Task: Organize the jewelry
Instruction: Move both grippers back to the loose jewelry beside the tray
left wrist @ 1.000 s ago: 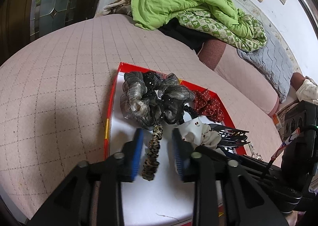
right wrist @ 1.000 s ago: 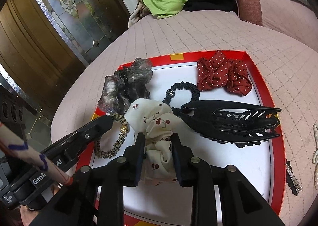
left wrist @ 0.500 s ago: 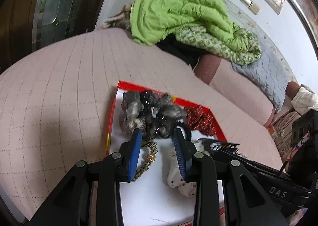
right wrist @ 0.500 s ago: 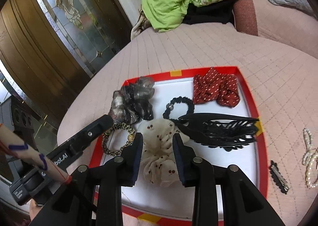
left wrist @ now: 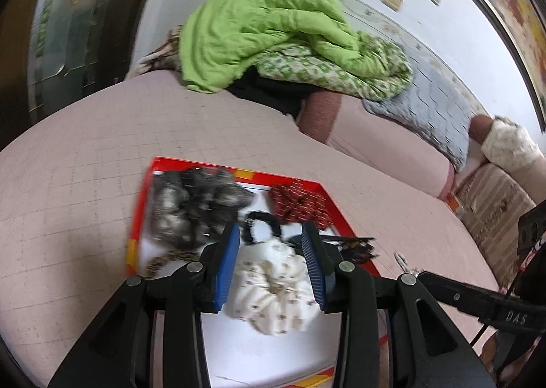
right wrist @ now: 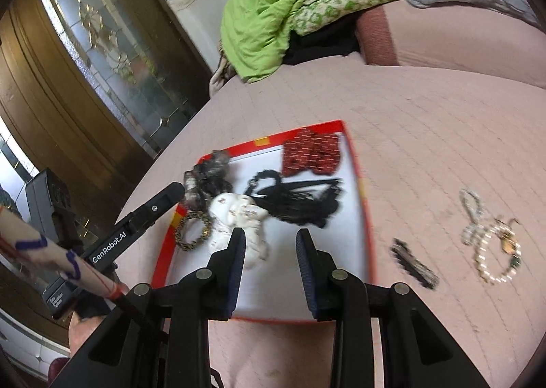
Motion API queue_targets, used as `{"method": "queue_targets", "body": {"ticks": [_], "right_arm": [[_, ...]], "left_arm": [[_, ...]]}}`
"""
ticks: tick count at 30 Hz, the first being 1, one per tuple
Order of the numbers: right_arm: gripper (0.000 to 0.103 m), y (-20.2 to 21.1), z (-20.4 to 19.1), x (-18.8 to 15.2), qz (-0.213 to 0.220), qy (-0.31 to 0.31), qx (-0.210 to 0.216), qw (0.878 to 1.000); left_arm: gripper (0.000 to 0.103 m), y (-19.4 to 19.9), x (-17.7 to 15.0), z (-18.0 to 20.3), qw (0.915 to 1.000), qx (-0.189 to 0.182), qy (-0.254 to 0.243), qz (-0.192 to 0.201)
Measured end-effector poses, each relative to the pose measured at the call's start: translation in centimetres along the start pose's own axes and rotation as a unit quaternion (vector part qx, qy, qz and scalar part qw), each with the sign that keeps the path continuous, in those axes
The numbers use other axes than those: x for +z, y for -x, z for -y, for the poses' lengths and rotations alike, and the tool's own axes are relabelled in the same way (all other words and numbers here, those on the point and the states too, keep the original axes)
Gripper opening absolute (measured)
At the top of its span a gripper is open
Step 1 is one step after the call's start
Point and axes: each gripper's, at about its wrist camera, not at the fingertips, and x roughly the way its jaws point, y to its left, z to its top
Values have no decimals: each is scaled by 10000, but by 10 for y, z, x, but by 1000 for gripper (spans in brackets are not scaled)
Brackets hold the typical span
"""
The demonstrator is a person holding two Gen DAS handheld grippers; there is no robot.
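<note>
Nearest the cameras, both grippers hang above the near end of the shallow red-rimmed white tray, the landmark for everything here. The left gripper has its blue-padded jaws parted and opening, with nothing pinched; the cream cherry-print fabric scrunchie is only seen through the gap, lying on the tray floor below. The right gripper also stands spread and empty over the bare white near part of the tray. Most of the work looks done: inside the tray, just beyond the cream scrunchie, lie a leopard-print band with a gold bead at the left edge, a large black plastic claw clip toward the right side, and a thin black elastic hair tie in the middle. At the tray's far end sit a grey-and-black sheer ruffled scrunchie in the left corner and a red polka-dot scrunchie in the right corner. What seems left is outside the tray, to its right on the pink quilted bed cover: a small black barrette just beside the rim, and farther right a pearl bead strand with a gold charm. These two probably remain to be gathered in.
</note>
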Motion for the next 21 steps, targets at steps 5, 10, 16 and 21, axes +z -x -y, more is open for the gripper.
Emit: {"method": "queue_targets", "body": {"ticks": [5, 10, 16, 21], "right_arm": [[34, 27, 38, -7, 178, -372, -111, 9991], [34, 53, 79, -8, 401, -637, -272, 9968], [34, 74, 134, -10, 573, -1135, -461, 9908], [34, 84, 174, -15, 613, -1454, -723, 9848]], "left_arm": [[38, -5, -7, 28, 9994, -158, -312, -86], [39, -7, -16, 50, 9980, -287, -540, -166], [40, -11, -26, 72, 9954, -399, -820, -279], [40, -21, -38, 98, 9905, -705, -1043, -547]]}}
